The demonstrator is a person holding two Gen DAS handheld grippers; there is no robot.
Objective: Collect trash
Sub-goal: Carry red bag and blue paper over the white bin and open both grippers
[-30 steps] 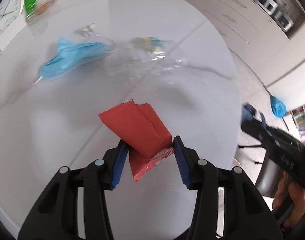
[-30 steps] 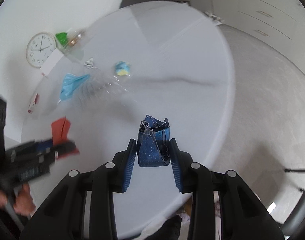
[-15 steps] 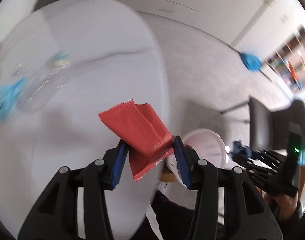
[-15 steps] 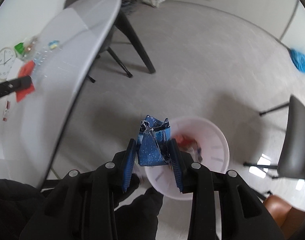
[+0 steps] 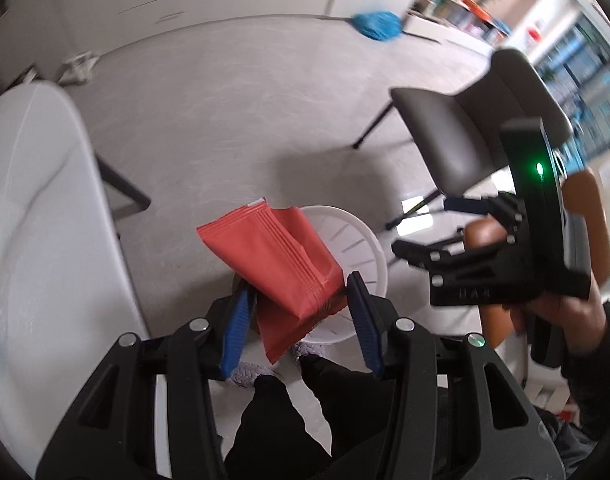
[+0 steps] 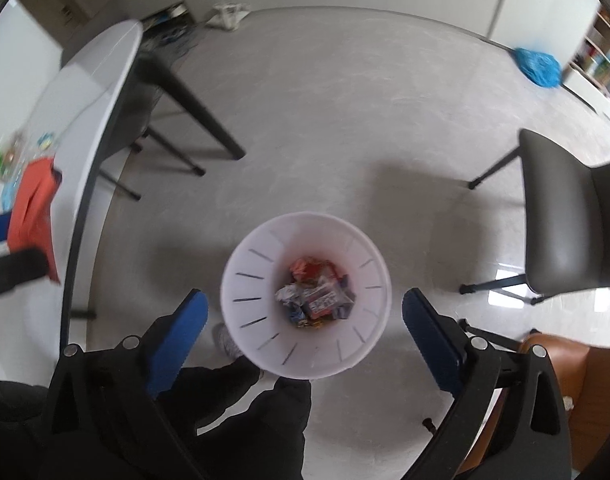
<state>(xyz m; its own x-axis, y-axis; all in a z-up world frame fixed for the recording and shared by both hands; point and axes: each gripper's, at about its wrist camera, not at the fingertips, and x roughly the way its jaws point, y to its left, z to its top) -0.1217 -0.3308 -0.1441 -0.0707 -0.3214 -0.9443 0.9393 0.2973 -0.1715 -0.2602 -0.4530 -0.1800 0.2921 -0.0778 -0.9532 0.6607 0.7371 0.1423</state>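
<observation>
**Right claw spread over bin, left claw pinching red wrapper**

White round surface [image 6: 101, 76] sits at my left, curved edge close to the white bin [image 6: 305, 364] on the grey floor [image 6: 345, 120]. Dark chair [image 6: 565, 232] at right, well apart from the bin; open floor between them. Blue mop head [image 6: 539, 66] far back by the cabinets. My right claw [image 6: 305, 320] has just been opening, jaws wide, nothing between them, bin directly below with mixed wrappers [image 6: 317, 296] at its bottom. My left claw [image 5: 297, 320] pinches the red wrapper [image 5: 273, 256], hanging above the bin rim, just off the surface edge. My legs stand beside the bin.
</observation>
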